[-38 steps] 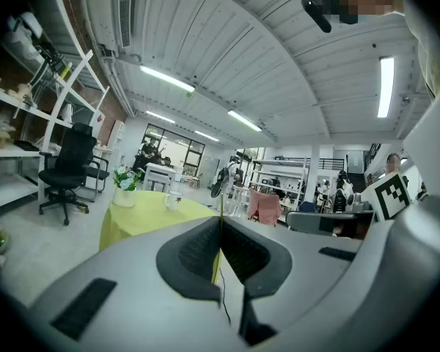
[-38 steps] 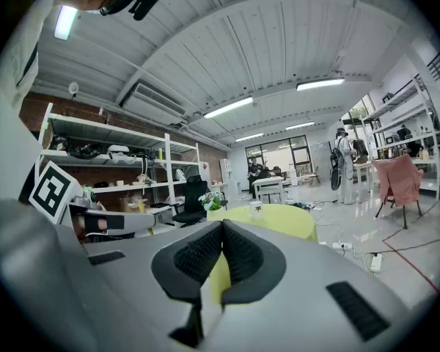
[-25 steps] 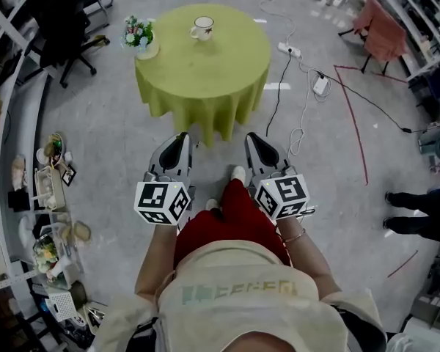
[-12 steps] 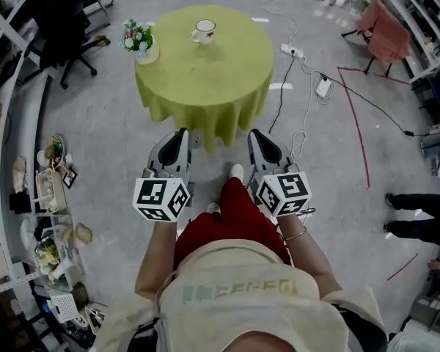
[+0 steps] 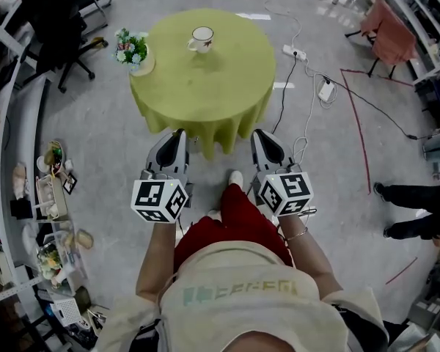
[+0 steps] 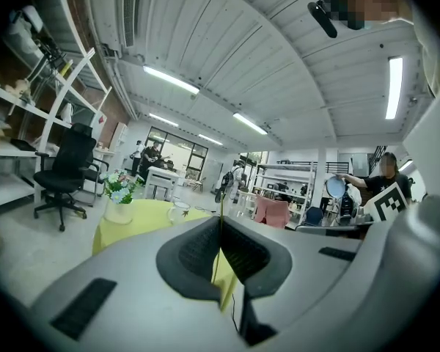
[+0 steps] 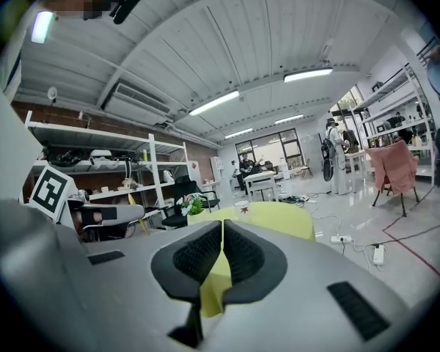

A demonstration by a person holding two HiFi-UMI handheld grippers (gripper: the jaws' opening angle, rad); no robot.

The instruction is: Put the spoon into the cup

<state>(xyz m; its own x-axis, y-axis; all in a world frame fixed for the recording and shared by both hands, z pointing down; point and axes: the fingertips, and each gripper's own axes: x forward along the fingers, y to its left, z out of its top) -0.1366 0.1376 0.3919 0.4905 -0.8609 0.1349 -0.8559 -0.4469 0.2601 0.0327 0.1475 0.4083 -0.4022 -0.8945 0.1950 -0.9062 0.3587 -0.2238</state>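
Head view: flower vase (image 5: 133, 50) at the round table's (image 5: 205, 86) left edge. Left gripper (image 5: 177, 135), jaws together and empty, near the table's front. Cup (image 5: 201, 39) at the table's far side; spoon too small to discern. Right gripper (image 5: 261, 133) likewise closed, empty.

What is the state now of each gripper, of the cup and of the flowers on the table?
Left gripper: shut, nothing between its jaws.
Right gripper: shut, nothing between its jaws.
White ceramic cup: upright on the round table with a yellow-green cloth.
Small vase of flowers: upright, at the table's edge.
Spoon: not visible in any view.
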